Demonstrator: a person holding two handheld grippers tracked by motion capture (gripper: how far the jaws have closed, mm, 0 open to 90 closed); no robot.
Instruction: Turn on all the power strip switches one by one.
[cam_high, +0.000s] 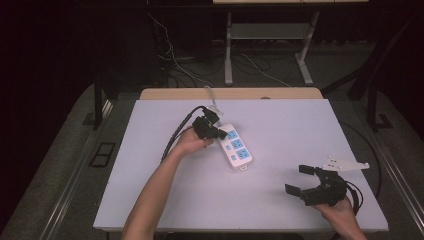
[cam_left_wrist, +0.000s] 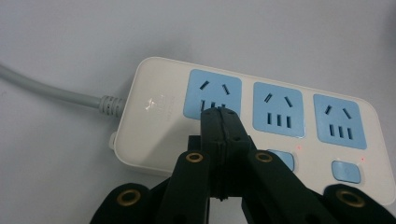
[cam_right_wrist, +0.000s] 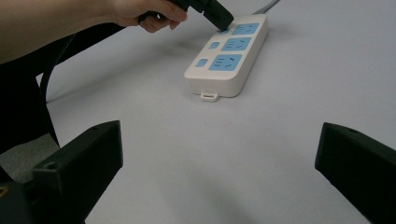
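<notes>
Where the left gripper, jaws together, meets the power strip, the right gripper gapes well apart.

Dark room; grey floor; white table; metal-legged desk behind, loose cables beneath
</notes>
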